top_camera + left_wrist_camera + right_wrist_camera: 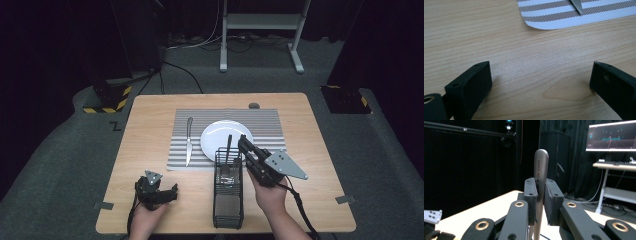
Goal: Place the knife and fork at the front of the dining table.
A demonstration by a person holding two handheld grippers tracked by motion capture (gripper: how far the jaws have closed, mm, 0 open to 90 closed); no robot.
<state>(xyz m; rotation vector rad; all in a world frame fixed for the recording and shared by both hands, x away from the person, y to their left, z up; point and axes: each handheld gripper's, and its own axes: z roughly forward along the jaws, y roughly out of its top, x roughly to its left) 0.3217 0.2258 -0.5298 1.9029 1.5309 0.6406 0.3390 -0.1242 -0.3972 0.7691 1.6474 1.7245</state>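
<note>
My right gripper [540, 185] is shut on the handle of a metal utensil [541, 162], which stands upright between the pads with its rounded end above them. In the high view this gripper [243, 143] hovers over the far end of a black wire cutlery basket [228, 200], and a slim handle [229, 146] rises from the basket just left of the fingertips. My left gripper [156, 187] rests low on the table's near left. Its jaws [541, 82] stand wide open over bare wood with nothing between them.
A striped placemat [260, 120] lies mid-table with a white plate [220, 135] on it and a knife [189, 142] on its left side. The mat's corner [554, 22] and knife tip [577, 6] lie ahead of the left gripper. A small dark disc [254, 105] sits at the far edge.
</note>
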